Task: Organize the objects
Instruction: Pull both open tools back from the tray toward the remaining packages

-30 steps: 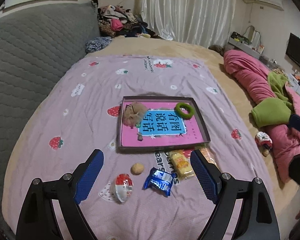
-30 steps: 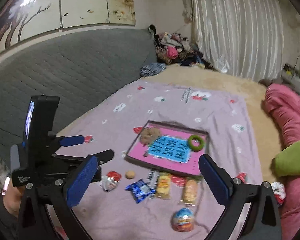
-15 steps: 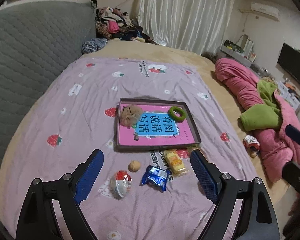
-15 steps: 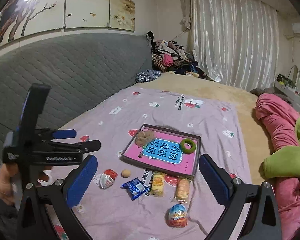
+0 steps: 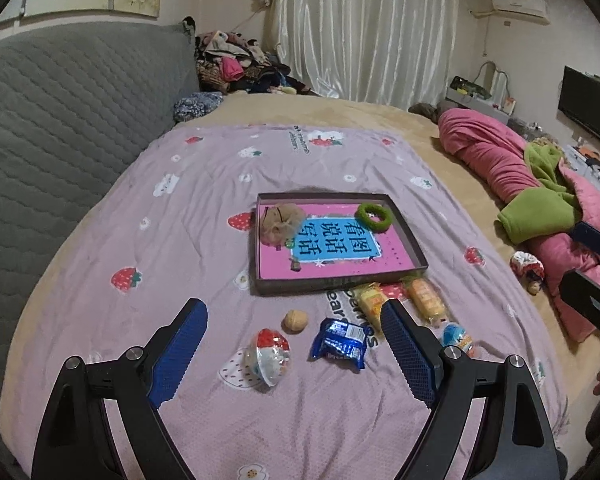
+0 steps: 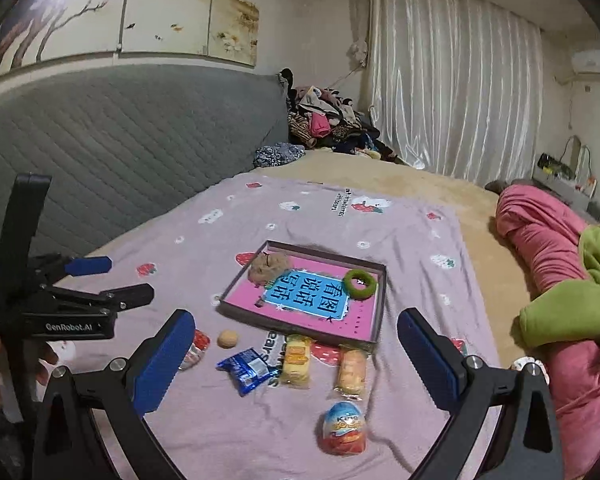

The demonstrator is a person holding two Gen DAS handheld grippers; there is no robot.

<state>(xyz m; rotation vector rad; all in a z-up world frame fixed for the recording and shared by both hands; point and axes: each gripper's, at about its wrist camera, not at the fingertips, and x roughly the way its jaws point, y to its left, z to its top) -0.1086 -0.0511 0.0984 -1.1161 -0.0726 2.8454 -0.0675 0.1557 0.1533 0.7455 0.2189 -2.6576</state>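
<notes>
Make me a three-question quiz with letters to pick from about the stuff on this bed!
1. Where is the fuzzy green ring?
A. inside the shallow box with the pink bottom
B. on the floor
C. on the grey headboard

2. How many yellow-orange wrapped snack cakes lie by the box?
A. five
B. two
C. none

3. The left gripper is:
A. shut on the ring
B. shut on nothing
C. open

Answers: 1 A, the ring lies in the box's far right corner. 2 B, two lie side by side. 3 C, its blue pads stand wide apart, holding nothing.
</notes>
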